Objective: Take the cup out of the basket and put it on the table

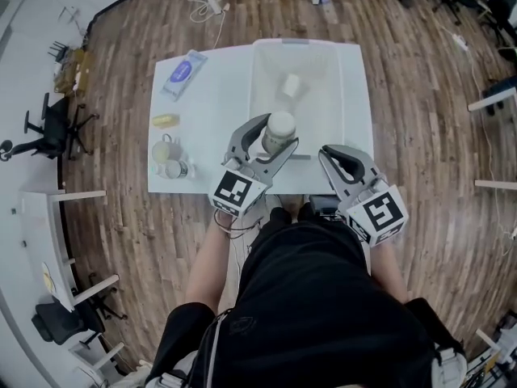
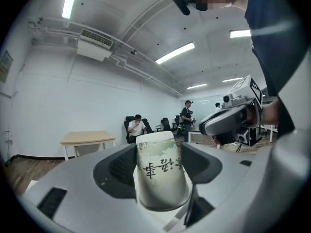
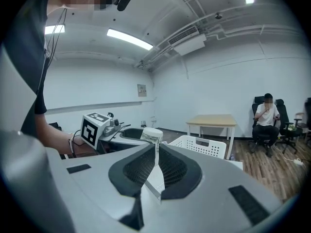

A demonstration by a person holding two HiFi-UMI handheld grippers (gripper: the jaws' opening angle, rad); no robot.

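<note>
Gripping a paper cup [image 1: 280,124] between its jaws, the left gripper [image 1: 279,134] holds it in the air over the near end of the white basket [image 1: 346,87], which sits along the right edge of the tabletop [image 1: 214,87]. The right gripper [image 1: 331,153] hangs at the tabletop's near edge, toward the near right corner, jaws pressed together on nothing. A blue packet [image 1: 184,72] lies at the far left corner.

Blue-white packet [image 1: 184,73], yellow object [image 1: 166,120], office chair [image 1: 50,128]
</note>
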